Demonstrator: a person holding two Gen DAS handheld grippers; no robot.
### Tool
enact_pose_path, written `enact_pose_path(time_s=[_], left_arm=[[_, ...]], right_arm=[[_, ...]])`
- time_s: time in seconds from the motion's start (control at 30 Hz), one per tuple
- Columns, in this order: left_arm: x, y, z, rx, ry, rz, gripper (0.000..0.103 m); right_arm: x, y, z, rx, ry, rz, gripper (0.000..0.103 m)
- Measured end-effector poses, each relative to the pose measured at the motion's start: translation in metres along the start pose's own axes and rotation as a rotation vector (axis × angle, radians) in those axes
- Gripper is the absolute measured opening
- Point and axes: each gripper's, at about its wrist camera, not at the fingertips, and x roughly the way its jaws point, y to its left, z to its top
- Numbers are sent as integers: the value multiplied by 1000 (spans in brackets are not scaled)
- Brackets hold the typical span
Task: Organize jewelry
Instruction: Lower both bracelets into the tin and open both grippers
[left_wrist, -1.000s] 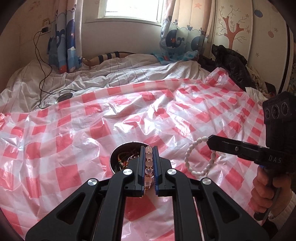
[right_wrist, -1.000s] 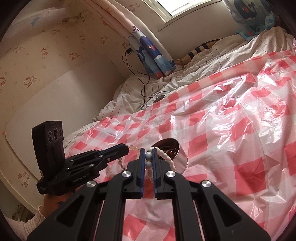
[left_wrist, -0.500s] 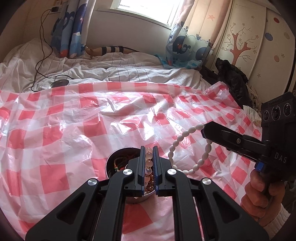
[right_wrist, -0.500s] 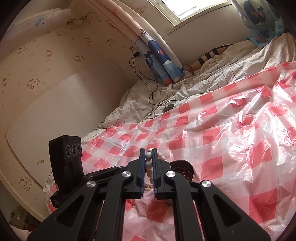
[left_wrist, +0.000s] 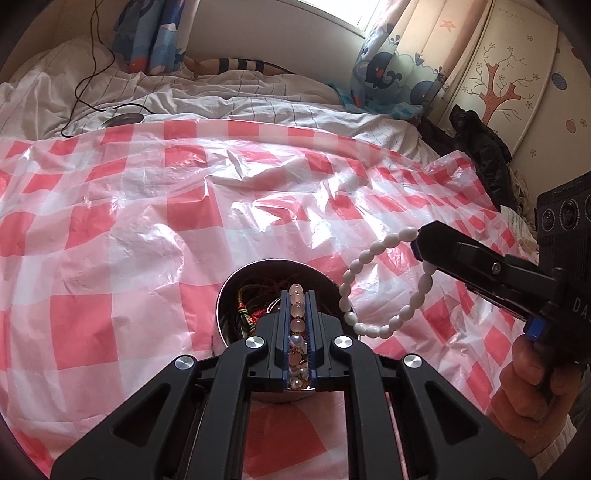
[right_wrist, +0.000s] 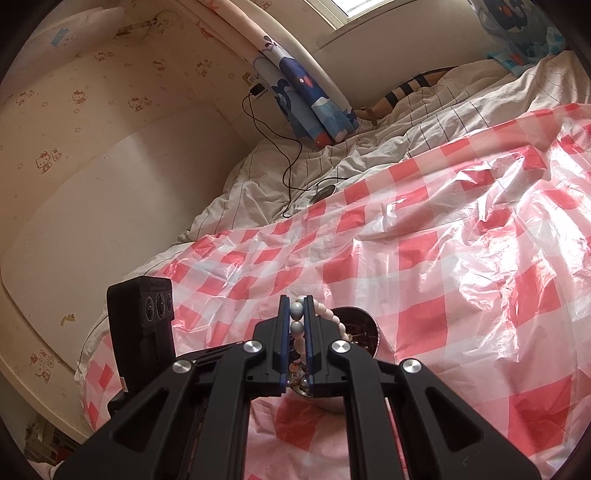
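Note:
A round metal bowl (left_wrist: 225, 295) holding tangled jewelry sits on the red-and-white checked plastic sheet (left_wrist: 129, 206). My left gripper (left_wrist: 297, 295) is shut on a pink bead bracelet (left_wrist: 297, 325) and hovers right over the bowl. My right gripper (left_wrist: 419, 240) is shut on a white oval-bead bracelet (left_wrist: 354, 266), whose loop hangs just right of the bowl's rim. In the right wrist view the right gripper (right_wrist: 296, 306) pinches the white bracelet (right_wrist: 330, 315) above the bowl (right_wrist: 364, 321); the left gripper's body (right_wrist: 142, 332) is at the lower left.
The sheet covers a bed with a rumpled white striped duvet (left_wrist: 207, 99) behind it. A black cable (right_wrist: 284, 162) and a small round device (left_wrist: 123, 119) lie on the duvet. Dark clothing (left_wrist: 480, 147) lies at the right by a wardrobe. A white headboard (right_wrist: 92, 206) stands at the left.
Both grippers have moved closer over the bowl with their bracelets. The white bracelet's loop now hangs by the bowl's right rim.

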Motion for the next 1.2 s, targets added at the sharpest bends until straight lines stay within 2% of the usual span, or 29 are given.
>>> enact_pose_path(time_s=[0.2, 0.33, 0.53, 0.73, 0.77, 0.8, 0.87, 1.03, 1.07, 1.13, 1.17, 1.2], left_arm=[[3, 10, 0, -31, 34, 41, 9], [-12, 23, 7, -87, 0, 45, 28], [-36, 45, 17, -177, -71, 60, 35], [-47, 50, 22, -198, -100, 57, 36], [-48, 49, 22, -196, -100, 55, 37], [-48, 48, 23, -193, -100, 52, 37], [-48, 44, 22, -184, -97, 48, 37], [-50, 34, 19, -145, -92, 68, 41], [-52, 30, 17, -122, -94, 91, 42], [-56, 19, 8, -76, -97, 145, 50], [-58, 13, 2, -52, -95, 177, 51], [-60, 7, -5, -28, -91, 211, 54]], right_arm=[[10, 1, -3, -16, 21, -25, 8], [23, 5, -6, -30, 43, -33, 8], [40, 15, -9, -42, 68, -6, 8], [77, 13, -19, -47, 210, -52, 8], [83, 12, -22, -46, 232, -62, 11], [87, 9, -24, -40, 251, -64, 22], [88, 7, -26, -26, 263, -50, 30], [50, 12, -18, -23, 195, -60, 33], [35, 15, -17, -33, 167, -78, 35], [6, 23, -19, -70, 99, -144, 46], [-9, 28, -24, -91, 63, -202, 56], [-21, 32, -31, -120, 36, -261, 62]])
